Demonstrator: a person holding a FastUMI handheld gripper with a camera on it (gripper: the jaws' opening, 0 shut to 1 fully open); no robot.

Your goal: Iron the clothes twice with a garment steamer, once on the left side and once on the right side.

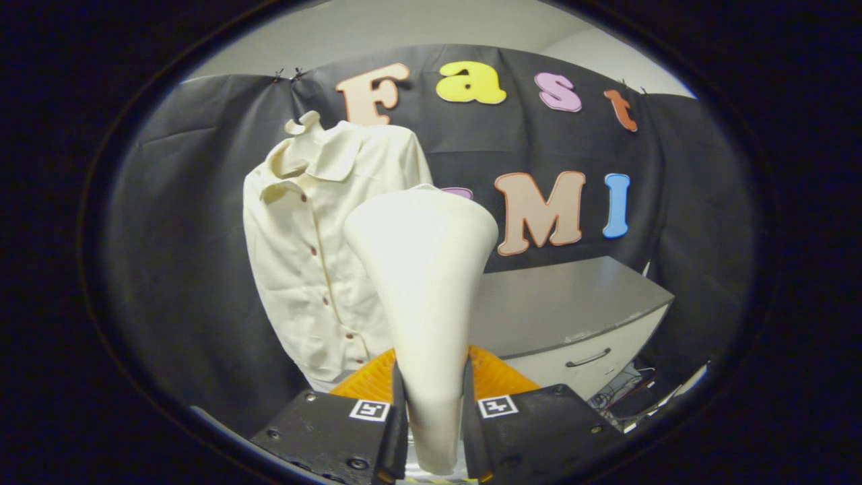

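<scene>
Garment steamer, a cream, smooth plastic cone (pixel 424 283), stands upright between the gripper's (pixel 434 431) two fingers, which press against its narrow handle from both sides, so the gripper is clamped on it. Its wide head flares out toward 12 o'clock from the fingers and hides part of what lies beyond. An orange ribbed piece (pixel 367 380) shows just behind the handle, on both sides of it.

At about 11 o'clock from the fingers, beyond the steamer head, the cream button-front shirt with a collar (pixel 310 256) hangs upright against the black cloth wall (pixel 175 256). The steamer head overlaps the shirt's right edge as seen here; whether they touch I cannot tell. Bare cloth wall lies to the shirt's 9 o'clock side, with open room there.

At about 2 o'clock from the fingers stands a grey-topped cabinet with a pale drawer front and a dark curved handle (pixel 572 303). Its near corner and front edge point toward 3 o'clock, and its flat top is bare. Below it, at about 4 o'clock, lies a tangle of cables (pixel 623 397).

The shirt is lightly creased, with a row of small dark red buttons down its front and its collar folded open. Above the cloth wall, a pale room wall (pixel 404 27) shows.
</scene>
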